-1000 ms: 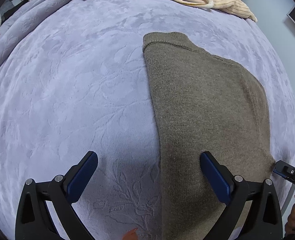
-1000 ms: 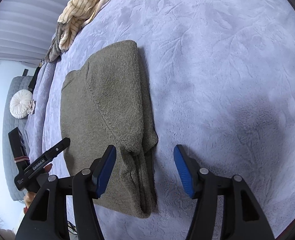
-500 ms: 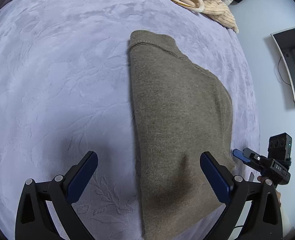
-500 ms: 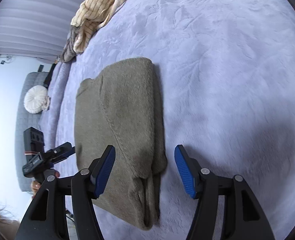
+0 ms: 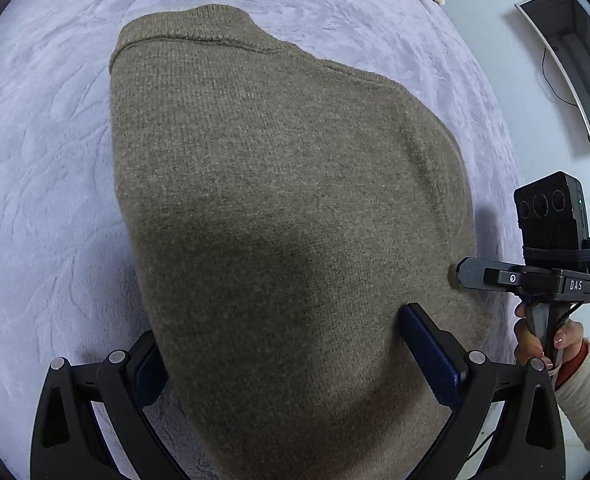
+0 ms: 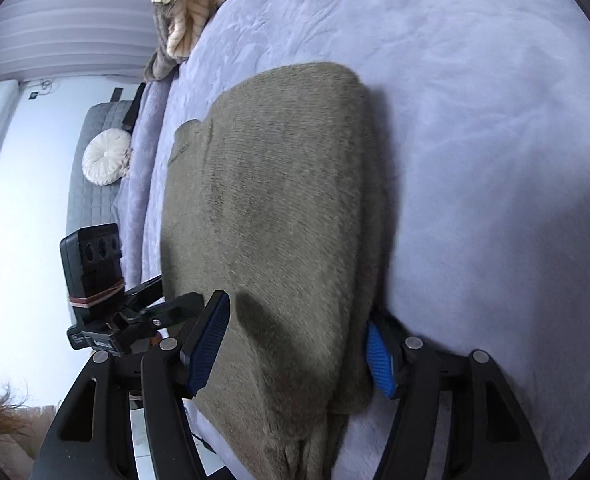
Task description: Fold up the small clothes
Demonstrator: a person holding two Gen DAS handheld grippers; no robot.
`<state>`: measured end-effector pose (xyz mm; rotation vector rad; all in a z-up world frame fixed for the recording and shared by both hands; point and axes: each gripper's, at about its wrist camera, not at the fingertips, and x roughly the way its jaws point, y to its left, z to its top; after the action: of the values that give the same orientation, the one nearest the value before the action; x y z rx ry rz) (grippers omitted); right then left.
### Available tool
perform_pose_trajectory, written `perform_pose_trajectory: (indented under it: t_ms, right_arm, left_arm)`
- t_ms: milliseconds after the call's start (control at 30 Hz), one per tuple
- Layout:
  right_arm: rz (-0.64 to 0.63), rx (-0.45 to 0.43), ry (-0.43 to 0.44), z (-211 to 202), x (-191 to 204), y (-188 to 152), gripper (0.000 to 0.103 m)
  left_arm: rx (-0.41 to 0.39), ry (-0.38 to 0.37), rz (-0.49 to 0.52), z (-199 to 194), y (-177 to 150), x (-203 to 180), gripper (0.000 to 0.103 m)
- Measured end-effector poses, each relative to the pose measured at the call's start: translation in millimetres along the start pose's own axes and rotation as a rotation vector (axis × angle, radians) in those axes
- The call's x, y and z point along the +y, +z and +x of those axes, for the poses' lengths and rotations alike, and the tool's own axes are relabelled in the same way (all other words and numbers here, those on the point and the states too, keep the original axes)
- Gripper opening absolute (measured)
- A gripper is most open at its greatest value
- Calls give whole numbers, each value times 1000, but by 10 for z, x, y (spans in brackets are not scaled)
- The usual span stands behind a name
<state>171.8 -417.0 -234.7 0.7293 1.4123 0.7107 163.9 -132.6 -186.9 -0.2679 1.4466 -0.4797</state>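
Straddling the near end of the brown sweater point(image 5: 279, 208), the left gripper point(image 5: 295, 360) stands open, pads not pinching. The right gripper point(image 6: 299, 344), jaws just opening wider, brackets the same hem at its thick folded edge without clamping. From both tools the sweater's length runs straight away across the lilac blanket point(image 5: 43, 168).

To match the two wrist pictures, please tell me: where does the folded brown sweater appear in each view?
Left wrist view: the brown sweater fills the centre, collar at the top, between the left gripper's fingers.
Right wrist view: it runs from upper centre to the bottom edge.
Shared landmark: the cream striped garment at the far end of the lilac blanket.
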Motion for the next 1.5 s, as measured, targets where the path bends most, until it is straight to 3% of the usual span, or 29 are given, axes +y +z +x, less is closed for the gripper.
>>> perform_pose_trajectory:
  t_ms: [133,233,267,400,467,833,1067,1300,1400,1500]
  right_arm:
    - [21,11,23,157,-6,68,66]
    - [58,19,36,179,-5,38,35]
    - [69,12,55,162,5,15,31]
    - [78,-18,121,54,130,-63,30]
    - [95,-27,162,18,223,-108,30]
    - [135,-27,240,-76,806,-486,30]
    - [120,19,242,201,1254,-907,30]
    - [143,87,253,772,1490,-1211,30]
    - [144,116,223,1037,1536,-1246,30]
    - [118,142,118,1277,1571,-1170,30]
  left_arm:
    - [-2,5,-26,6,44,5,102]
    - [-34,24,-15,-61,10,-44,88]
    - [-45,25,-9,-99,-3,-61,82]
    - [-68,-20,2,-282,-14,-72,55]
    - [-73,-62,7,-395,-19,-85,51]
    - [-113,-110,9,-1053,-377,-81,51]
    - [-109,-16,23,-1444,-888,39,51]
    - [-83,42,-76,-1622,-1442,523,51]
    - [-74,90,-110,-1513,-1561,689,51]
    - [-69,182,-123,-1406,-1662,854,51]
